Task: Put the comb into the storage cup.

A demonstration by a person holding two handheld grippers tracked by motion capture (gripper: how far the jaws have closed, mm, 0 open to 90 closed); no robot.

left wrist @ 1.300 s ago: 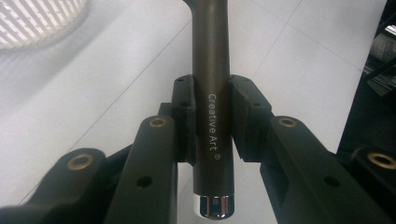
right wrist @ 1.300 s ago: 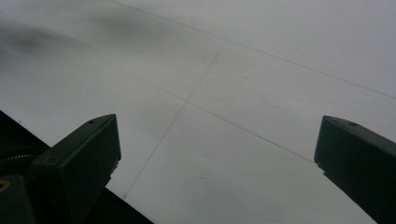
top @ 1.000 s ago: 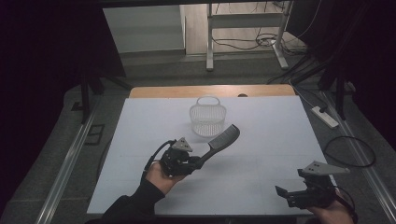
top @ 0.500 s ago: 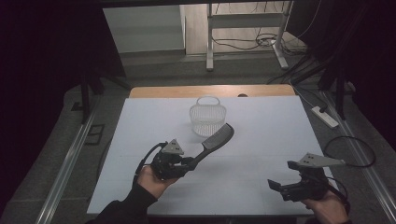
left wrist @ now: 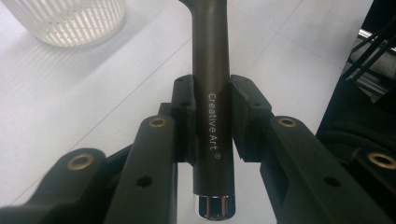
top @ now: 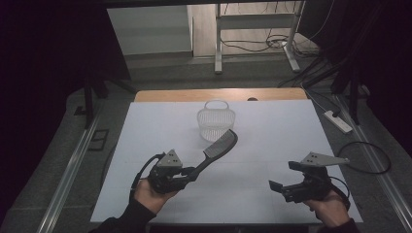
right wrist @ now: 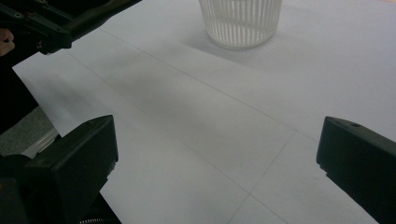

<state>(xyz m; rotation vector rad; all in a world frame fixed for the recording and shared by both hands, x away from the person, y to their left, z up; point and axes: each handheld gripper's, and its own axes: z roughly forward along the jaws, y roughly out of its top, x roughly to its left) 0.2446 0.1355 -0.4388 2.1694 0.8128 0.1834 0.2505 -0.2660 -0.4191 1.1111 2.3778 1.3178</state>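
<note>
High view: a dark comb (top: pixel 214 151) is gripped by its handle in the left gripper (top: pixel 187 173), toothed head raised and pointed toward the white slatted basket (top: pixel 216 119), head end seen just in front of the basket's near wall, not inside it. The basket is stood upright on the white table (top: pixel 272 136), toward the far edge, and nothing can be made out inside it. The right gripper (top: pixel 285 180) is held low, well to the right of the basket and nearer the person, jaws spread wide with nothing between them. Left gripper view: the comb handle, lettered "Creative Art" (left wrist: pixel 213 126), is clamped between the two pads, which are pressed on both its sides; jaws closed down to handle width, chrome end cap seen below the grip. The basket (left wrist: pixel 70 21) is seen at upper left, apart from the handle. Right gripper view: both jaws are set far apart over bare table, nothing held; the basket (right wrist: pixel 240 21) is seen ahead at the top, the left gripper (right wrist: pixel 39 25) at upper left. Status, as judged: pickup done, comb airborne and aimed at the basket; drop into the basket and release not yet done. Right gripper idle.
</note>
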